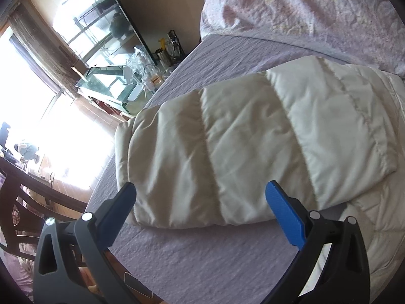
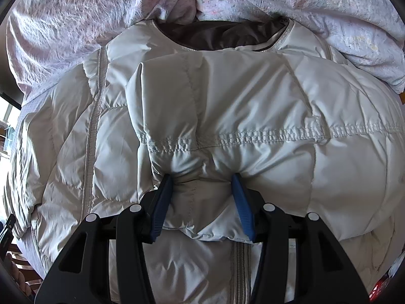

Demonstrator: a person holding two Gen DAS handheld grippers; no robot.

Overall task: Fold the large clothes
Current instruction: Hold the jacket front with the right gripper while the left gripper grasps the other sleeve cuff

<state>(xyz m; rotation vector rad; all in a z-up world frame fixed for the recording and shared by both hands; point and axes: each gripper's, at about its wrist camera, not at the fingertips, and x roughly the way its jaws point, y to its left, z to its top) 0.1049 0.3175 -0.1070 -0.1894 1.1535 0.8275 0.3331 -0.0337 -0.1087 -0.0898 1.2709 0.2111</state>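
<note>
Right wrist view: my right gripper (image 2: 202, 179) pinches a bunched fold of the cream quilted puffer jacket (image 2: 253, 116), blue pads dug into the fabric just below a stitched seam. I see the jacket spread on the lilac bedsheet (image 1: 177, 253), its dark-lined collar toward the crumpled floral duvet (image 2: 76, 20). Left wrist view: my left gripper (image 1: 200, 192) hangs spread wide and empty over the jacket's folded sleeve (image 1: 227, 139).
</note>
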